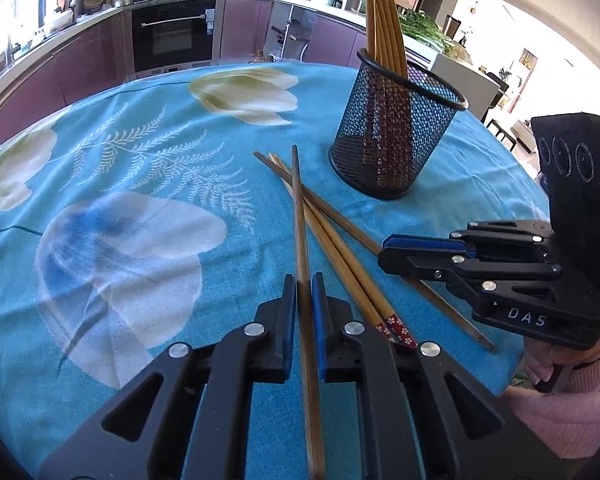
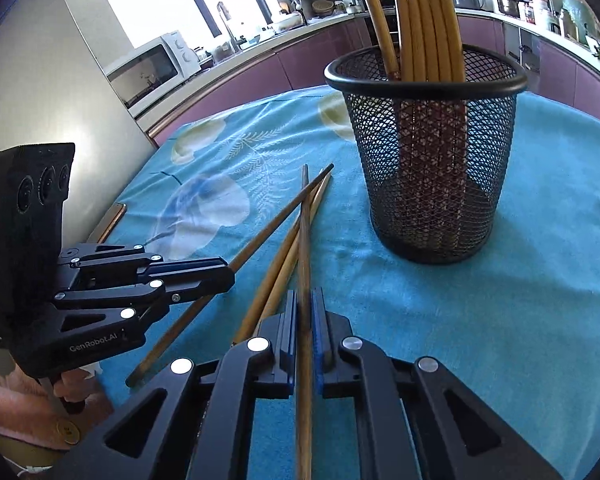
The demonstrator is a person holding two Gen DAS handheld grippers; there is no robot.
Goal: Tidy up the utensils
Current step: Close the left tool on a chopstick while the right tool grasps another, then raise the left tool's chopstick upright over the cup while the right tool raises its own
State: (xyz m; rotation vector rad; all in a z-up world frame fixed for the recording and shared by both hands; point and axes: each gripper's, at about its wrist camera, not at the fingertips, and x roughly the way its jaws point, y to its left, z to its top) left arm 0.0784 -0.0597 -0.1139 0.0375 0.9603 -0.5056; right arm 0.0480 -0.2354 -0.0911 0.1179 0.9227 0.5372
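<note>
A black mesh cup [image 1: 396, 132] [image 2: 432, 160] stands on the blue flowered tablecloth [image 1: 140, 160] with several bamboo chopsticks [image 1: 384, 20] [image 2: 420, 20] upright in it. In front of it, loose chopsticks lie crossed. My left gripper [image 1: 303, 280] [image 2: 230, 274] is shut on one chopstick [image 1: 299, 208] [image 2: 276, 223], which runs back between its fingers. My right gripper [image 2: 305, 294] [image 1: 384, 250] is shut on another chopstick [image 2: 304, 240] [image 1: 358, 231]. Between the two held ones, a pair with red patterned ends [image 1: 340, 264] [image 2: 272, 280] rests on the cloth.
The table's edge falls away close behind both grippers and to the right of the cup. A pink sleeve [image 1: 560, 400] holds the right gripper's handle. Kitchen cabinets, an oven [image 1: 172, 36] and a microwave [image 2: 148, 64] stand beyond the table.
</note>
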